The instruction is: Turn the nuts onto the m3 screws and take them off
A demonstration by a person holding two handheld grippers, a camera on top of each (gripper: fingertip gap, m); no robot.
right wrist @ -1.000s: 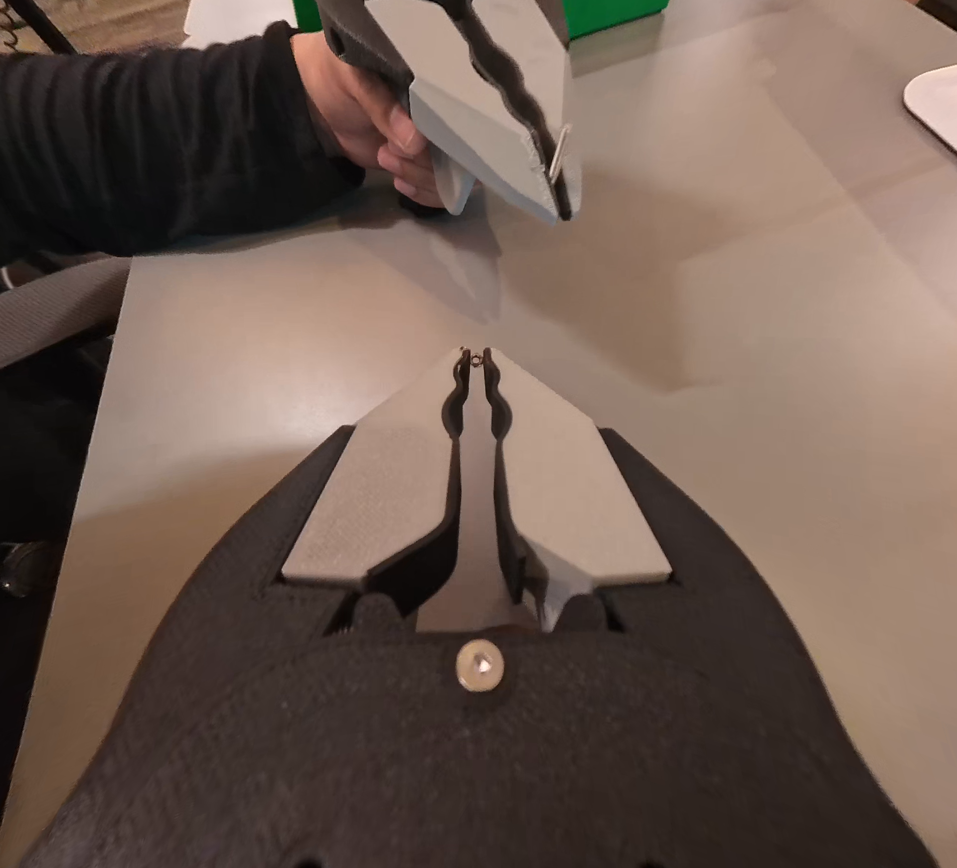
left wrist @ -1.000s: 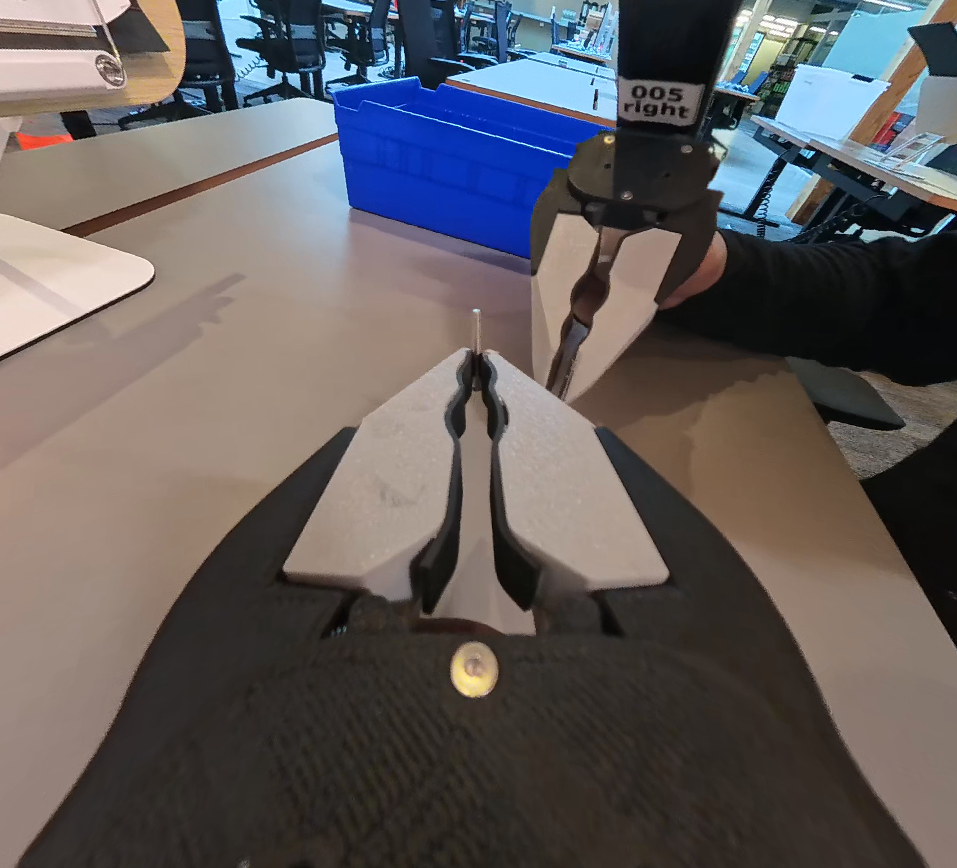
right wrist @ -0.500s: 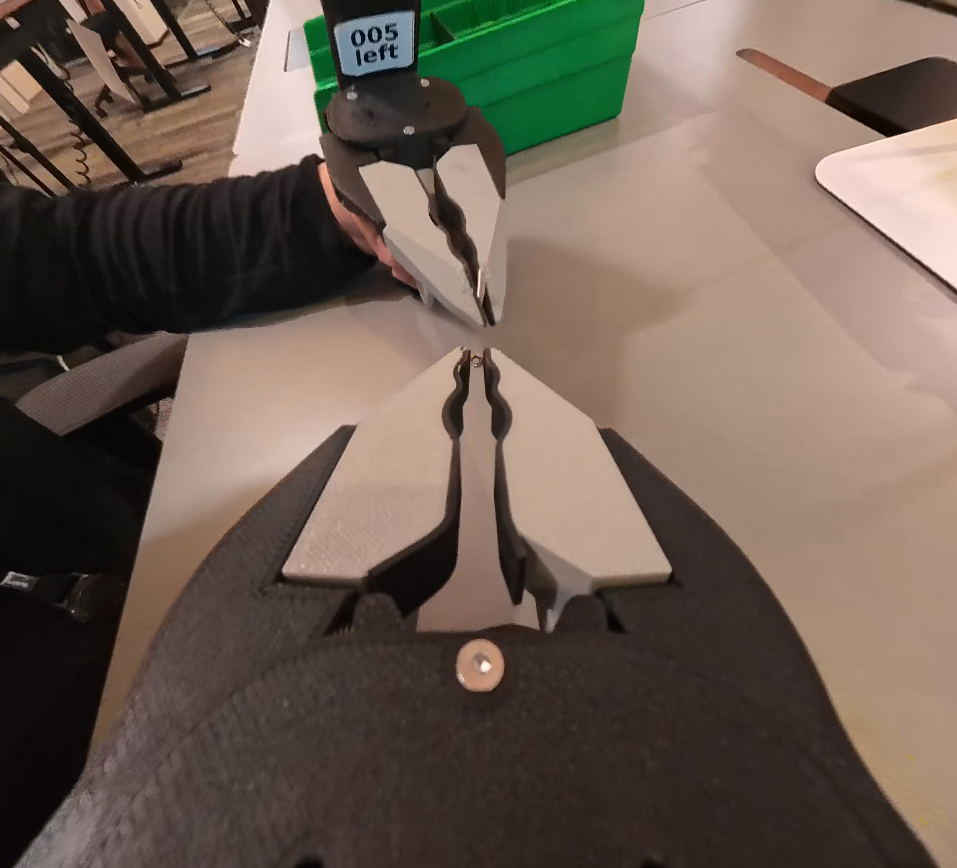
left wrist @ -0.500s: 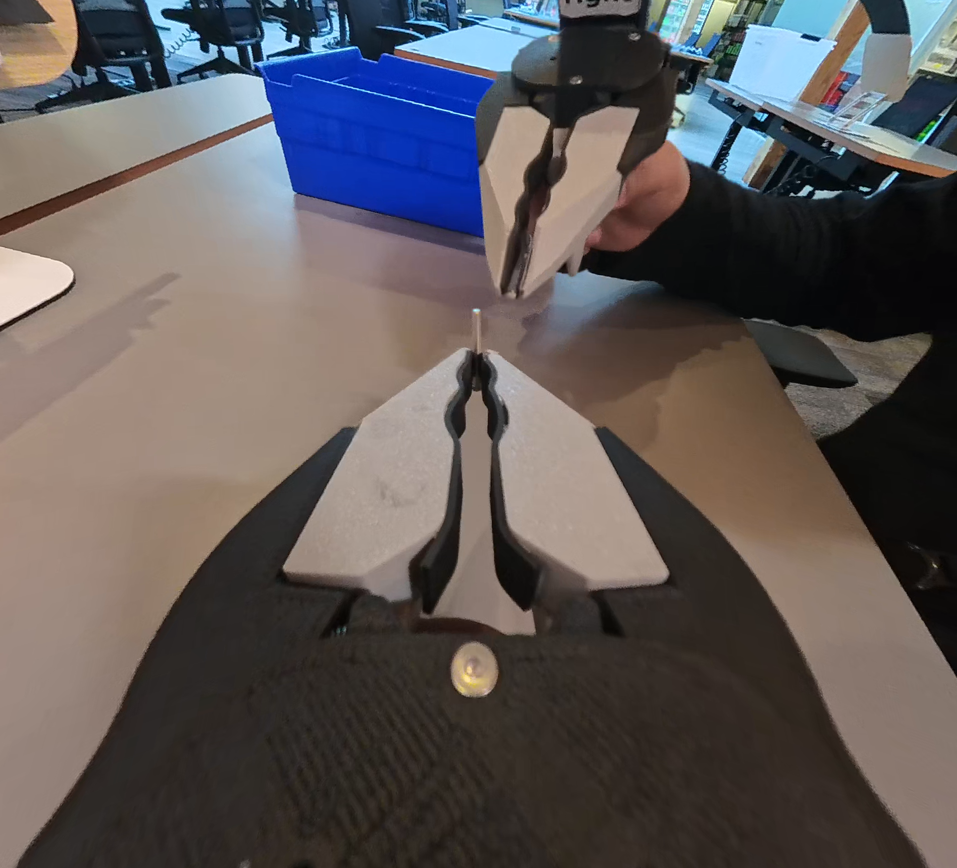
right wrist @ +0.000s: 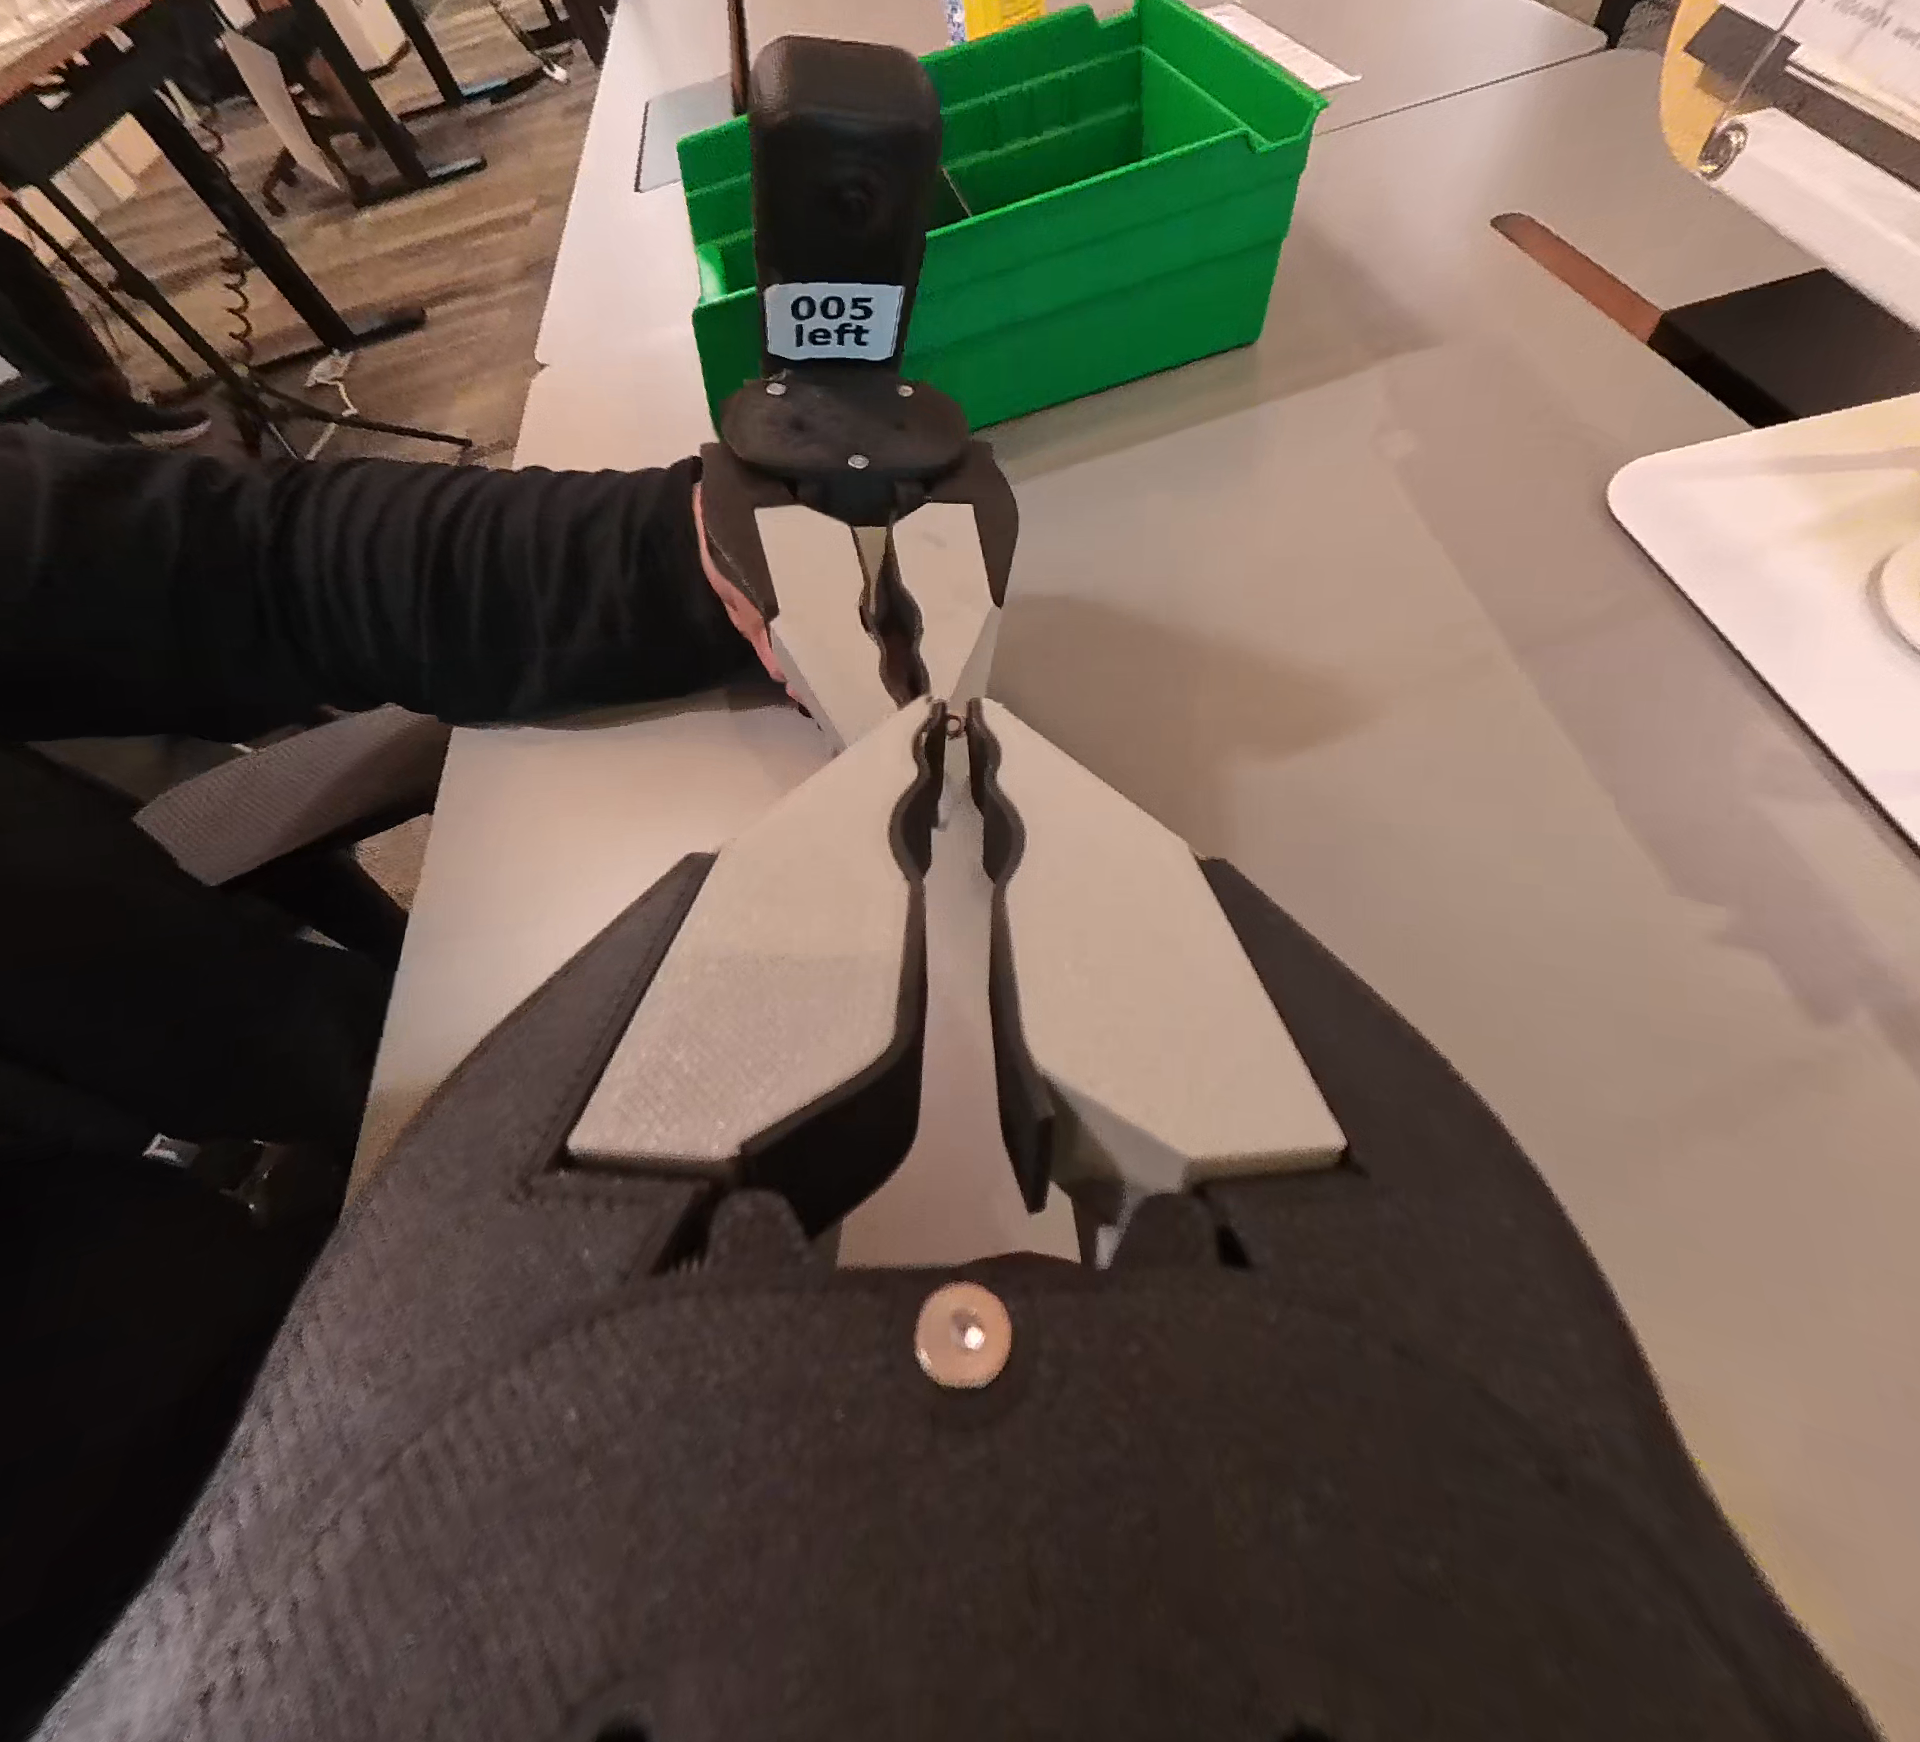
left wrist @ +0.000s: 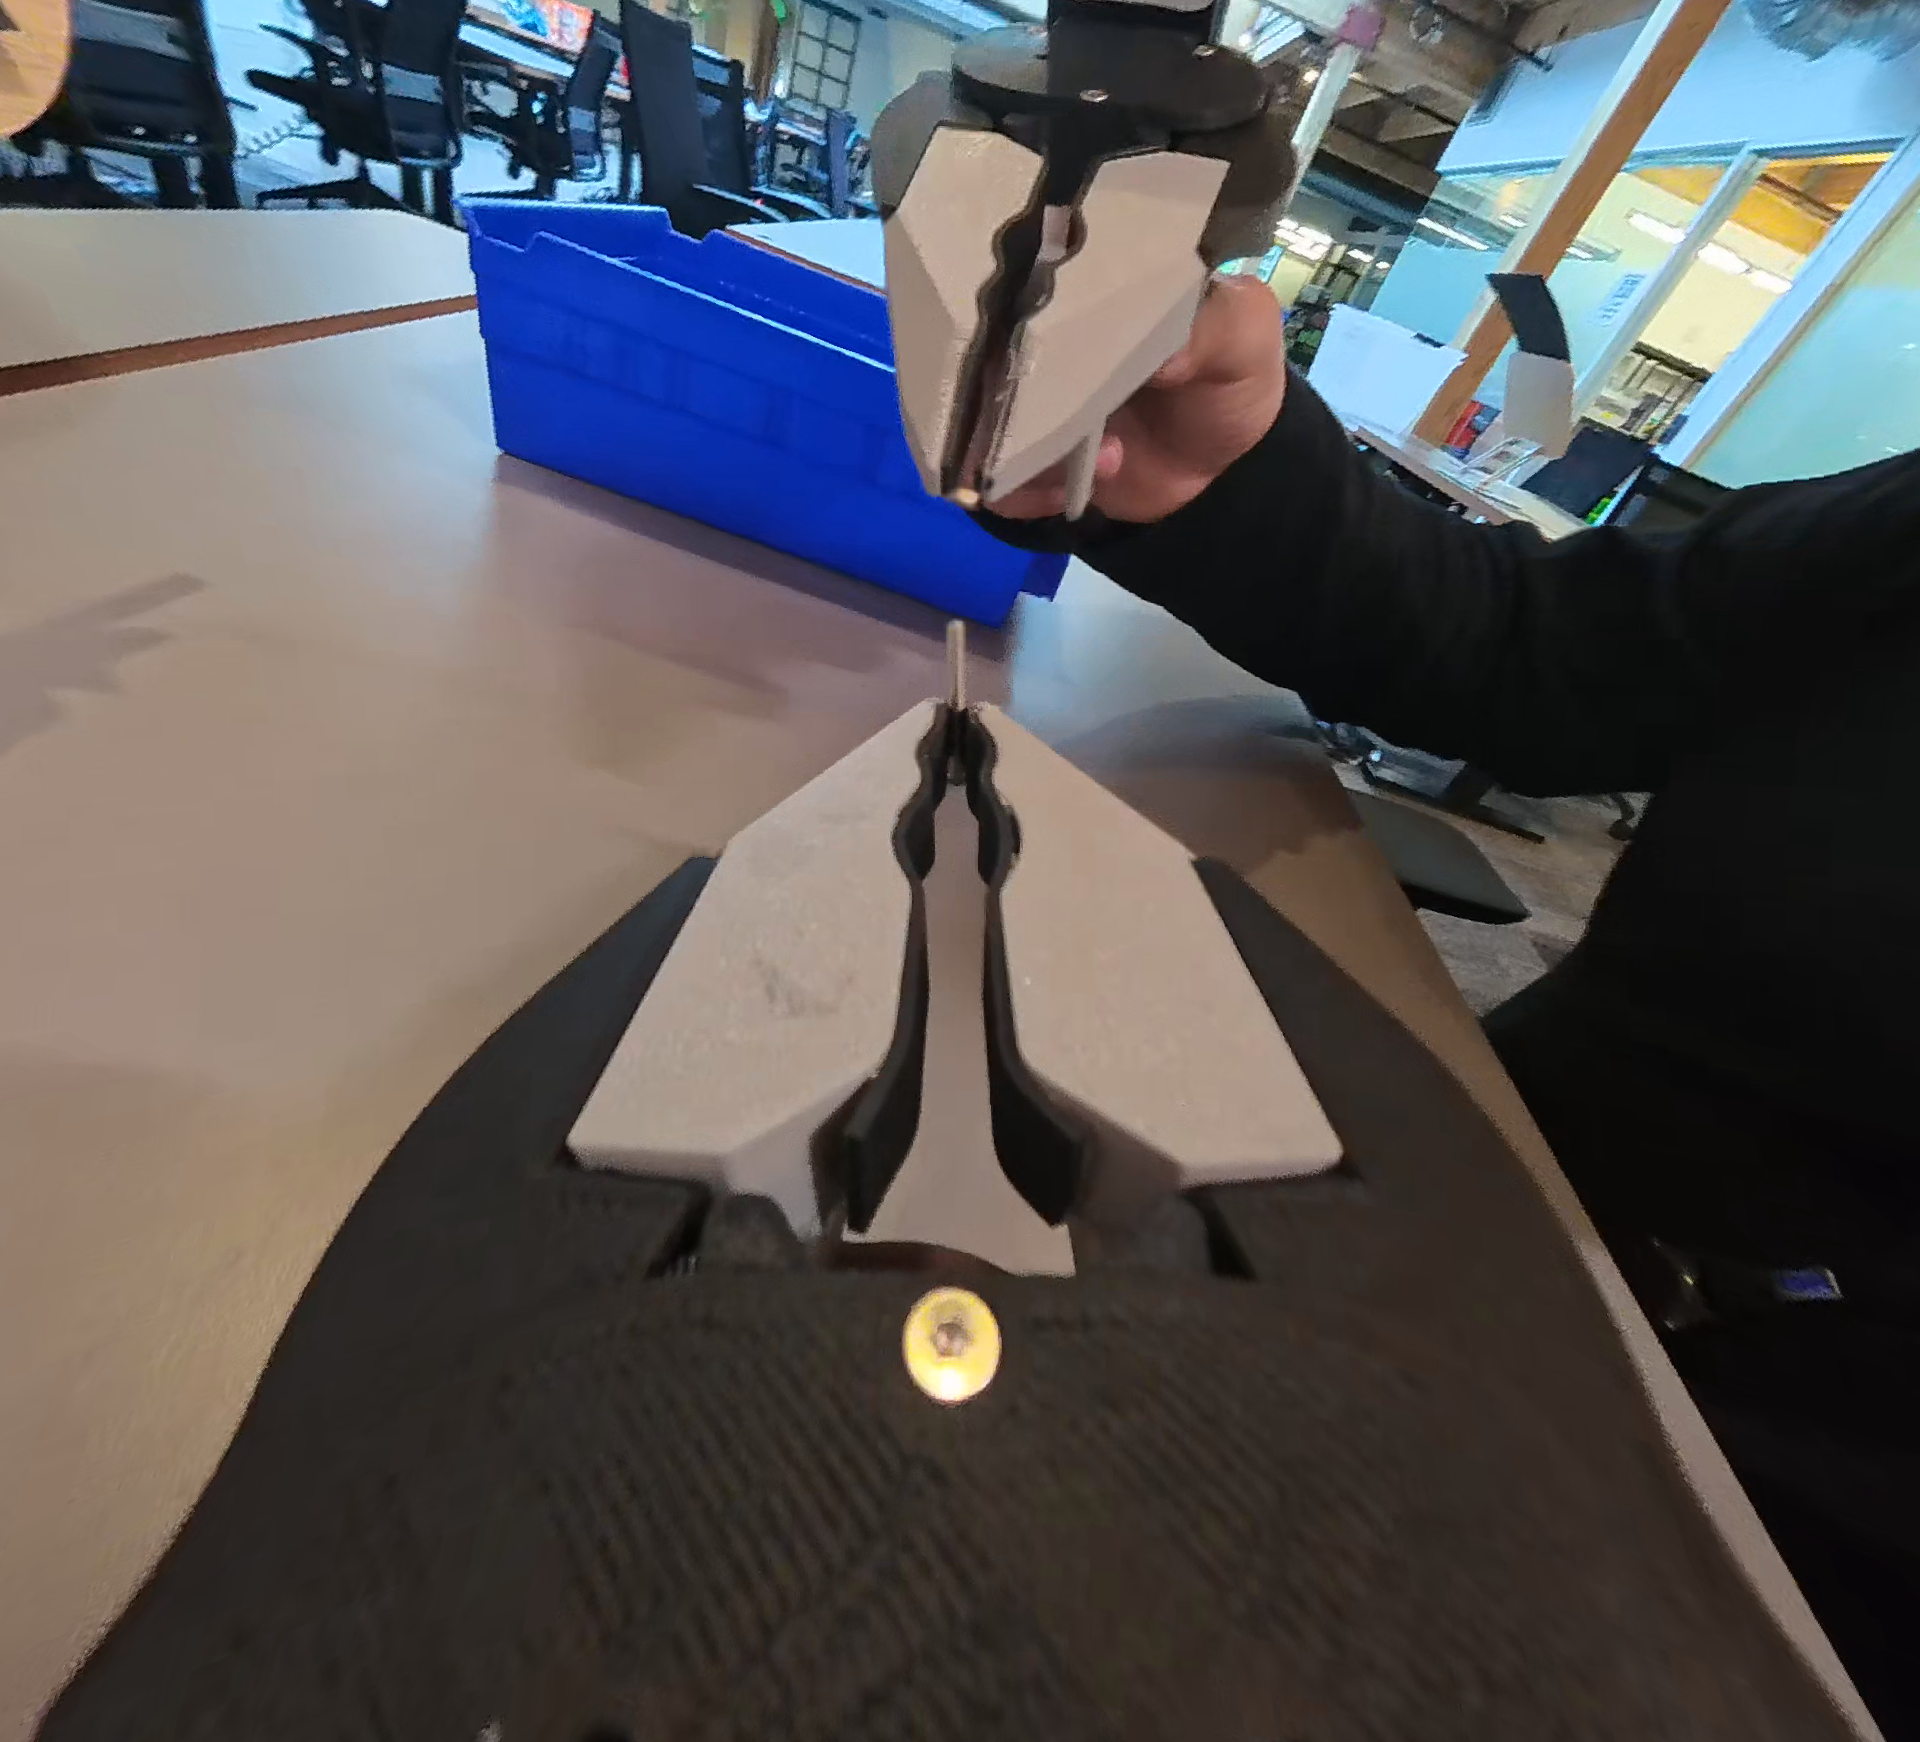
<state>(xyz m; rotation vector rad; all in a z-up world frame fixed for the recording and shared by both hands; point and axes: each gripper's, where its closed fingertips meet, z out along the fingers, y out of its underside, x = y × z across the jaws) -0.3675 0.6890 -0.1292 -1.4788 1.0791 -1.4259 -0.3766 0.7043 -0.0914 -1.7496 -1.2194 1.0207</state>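
Left gripper (left wrist: 954,724): fingers closed on a thin screw (left wrist: 955,666), which stands up out of the tips.
Right gripper (right wrist: 950,724): fingers pinched on a small nut (right wrist: 951,726) at the very tips.
Position: right gripper (left wrist: 964,495) points down, its nut (left wrist: 965,496) just above the screw, not touching.
Table (left wrist: 312,653): grey, holds a blue bin (left wrist: 707,404).
Green bin (right wrist: 1091,238): behind the left gripper (right wrist: 928,693).

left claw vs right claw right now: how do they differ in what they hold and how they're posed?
The left claw pinches a thin screw that sticks out past its tips; the right claw pinches a small nut. In the left wrist view the right claw points down from above, while the left claw points up toward it. Nut and screw tip are still apart there. Both are shut, over the grey table.
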